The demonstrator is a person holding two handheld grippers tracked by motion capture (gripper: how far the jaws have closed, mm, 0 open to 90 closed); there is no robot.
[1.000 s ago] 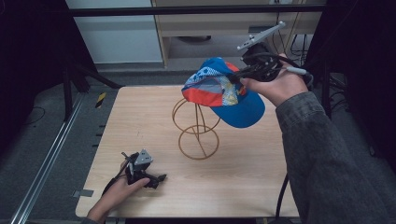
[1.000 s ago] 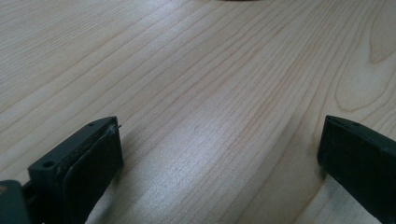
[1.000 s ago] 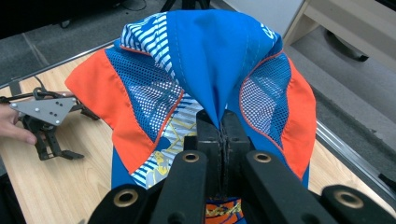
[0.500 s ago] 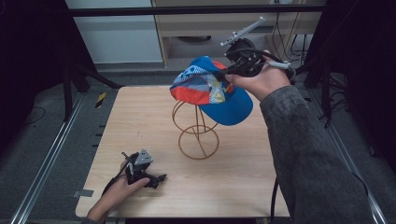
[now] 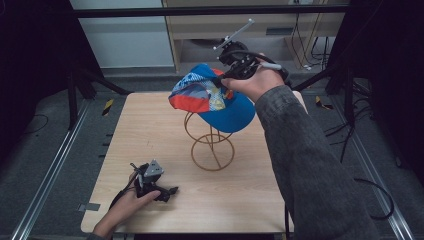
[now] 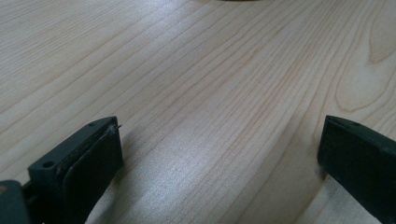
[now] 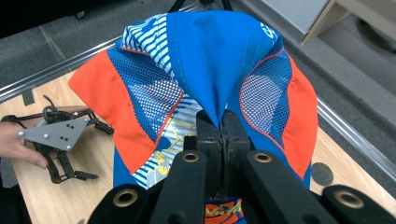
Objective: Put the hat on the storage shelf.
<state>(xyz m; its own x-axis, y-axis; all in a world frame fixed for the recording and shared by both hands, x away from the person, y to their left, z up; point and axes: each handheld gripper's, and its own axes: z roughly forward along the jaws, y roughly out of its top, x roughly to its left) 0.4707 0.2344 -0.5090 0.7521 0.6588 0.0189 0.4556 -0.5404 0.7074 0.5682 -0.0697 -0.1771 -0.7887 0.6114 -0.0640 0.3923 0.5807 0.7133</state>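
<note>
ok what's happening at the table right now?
A person works two handheld grippers. The right gripper is shut on the fabric of a blue and orange cap, holding it over the top of a gold wire stand in the middle of the wooden table. Whether the cap touches the stand is hard to tell. The left gripper rests on the table near the front edge, jaws open and holding nothing.

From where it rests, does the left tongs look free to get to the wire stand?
Probably yes. The left tongs rest open on the table, with bare wood between them and the wire stand. The cap, pinched in the right tongs, hangs over the stand's top, leaving its base ring exposed.
</note>
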